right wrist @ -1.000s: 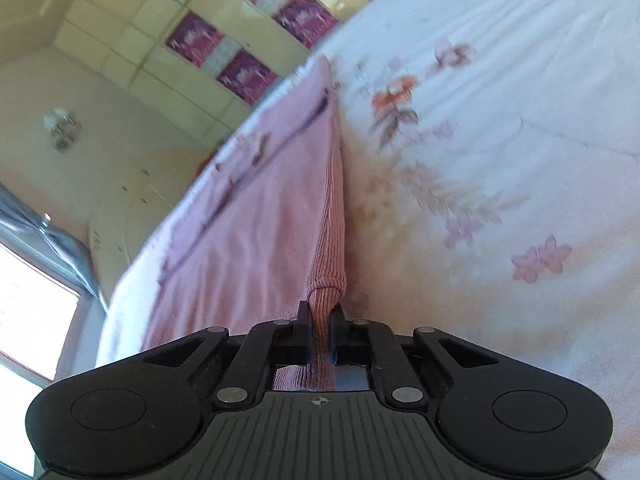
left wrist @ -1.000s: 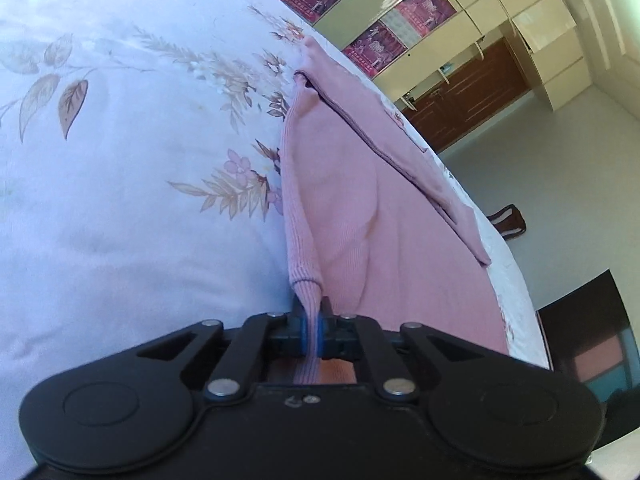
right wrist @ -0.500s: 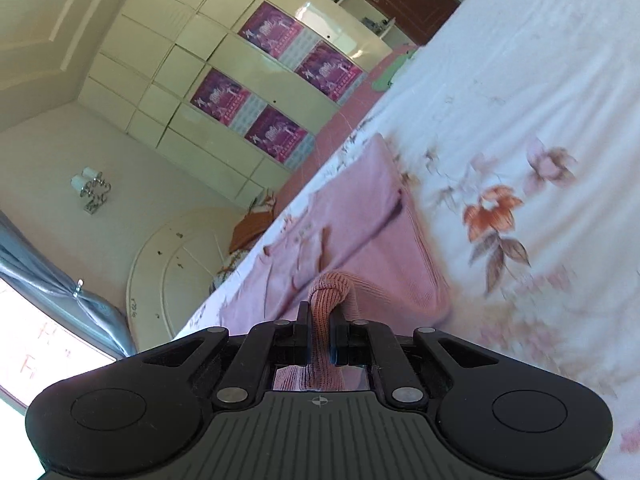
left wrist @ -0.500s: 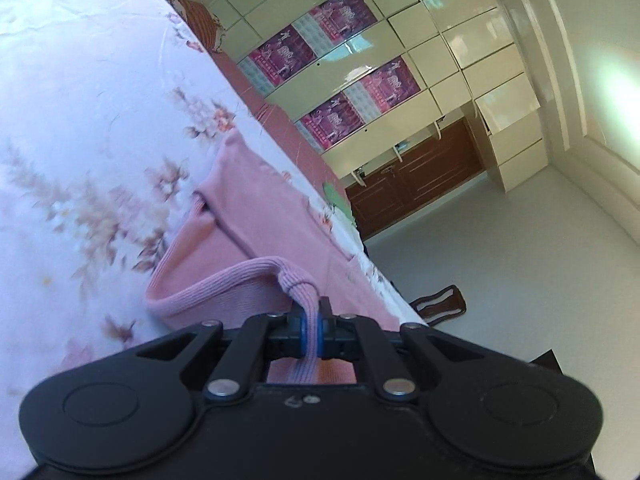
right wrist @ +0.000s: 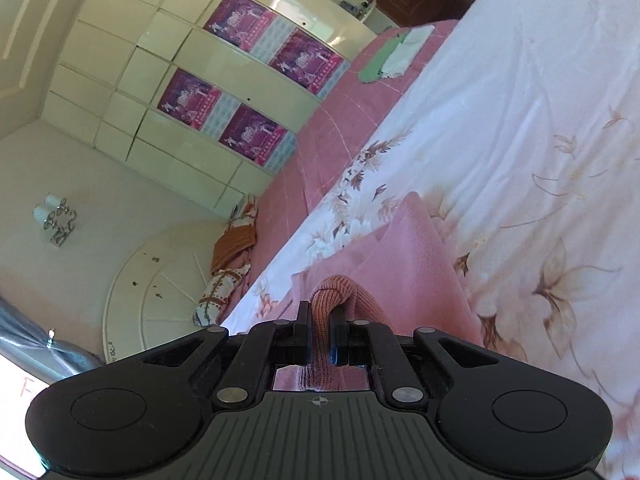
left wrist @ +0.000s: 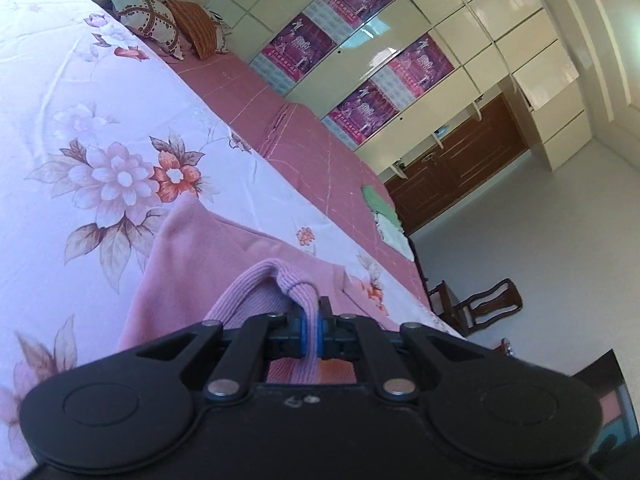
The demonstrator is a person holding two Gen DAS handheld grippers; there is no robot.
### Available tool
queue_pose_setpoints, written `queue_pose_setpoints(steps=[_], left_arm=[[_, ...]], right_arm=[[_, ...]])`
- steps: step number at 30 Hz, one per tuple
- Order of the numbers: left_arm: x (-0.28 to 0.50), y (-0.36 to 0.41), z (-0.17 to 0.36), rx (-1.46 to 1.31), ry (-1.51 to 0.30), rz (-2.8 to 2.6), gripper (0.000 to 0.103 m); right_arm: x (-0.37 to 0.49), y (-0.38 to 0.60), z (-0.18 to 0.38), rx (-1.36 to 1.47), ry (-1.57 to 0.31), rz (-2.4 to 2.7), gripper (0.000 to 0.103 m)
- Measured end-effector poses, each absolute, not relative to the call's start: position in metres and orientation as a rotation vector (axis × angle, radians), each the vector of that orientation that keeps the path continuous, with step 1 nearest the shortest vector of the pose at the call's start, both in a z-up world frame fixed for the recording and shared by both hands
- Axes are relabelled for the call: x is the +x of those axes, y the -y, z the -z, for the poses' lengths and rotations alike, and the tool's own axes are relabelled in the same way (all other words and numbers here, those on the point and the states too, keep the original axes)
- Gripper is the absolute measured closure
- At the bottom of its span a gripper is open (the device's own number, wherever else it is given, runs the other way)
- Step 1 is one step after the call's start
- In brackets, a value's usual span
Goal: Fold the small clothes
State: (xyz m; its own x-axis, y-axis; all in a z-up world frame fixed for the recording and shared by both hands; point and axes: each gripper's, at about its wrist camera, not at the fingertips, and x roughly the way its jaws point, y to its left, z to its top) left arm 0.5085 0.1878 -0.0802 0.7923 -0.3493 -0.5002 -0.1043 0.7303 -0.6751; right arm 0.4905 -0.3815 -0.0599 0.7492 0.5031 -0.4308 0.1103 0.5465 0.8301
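A small pink knit garment (left wrist: 192, 264) lies on the floral bedsheet (left wrist: 80, 128). My left gripper (left wrist: 311, 322) is shut on its ribbed hem (left wrist: 276, 284), which is lifted and folded over towards the far end of the garment. My right gripper (right wrist: 320, 320) is shut on the other corner of the ribbed hem (right wrist: 340, 290), above the garment (right wrist: 416, 264) on the sheet (right wrist: 540, 140). Most of the garment is hidden below the grippers.
A pink cover (left wrist: 304, 136) lies along the far side of the bed, with pillows (left wrist: 160, 28) at one end and a green and white cloth (right wrist: 392, 54) at the other. Wardrobe doors (left wrist: 400, 52) stand behind. A wooden chair (left wrist: 480, 304) stands beside the bed.
Both grippers have lifted the ribbed hem and carried it forward over the garment. The garment was stretched out long; now only its far part shows.
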Motion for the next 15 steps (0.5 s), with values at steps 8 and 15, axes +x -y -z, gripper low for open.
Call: queue_pose_setpoints(steps=[8, 15], left_arm=[[0.532, -0.192, 0.085, -0.728, -0.567, 0.098, 0.038], [0.539, -0.185, 0.07, -0.431, -0.617, 0.165, 0.046]], right_arm=[[0.548, 0.383, 0.098, 0.932, -0.761, -0.289, 0.087], [0.529, 0.385, 0.071, 0.716, -0.625, -0.313, 0.024]])
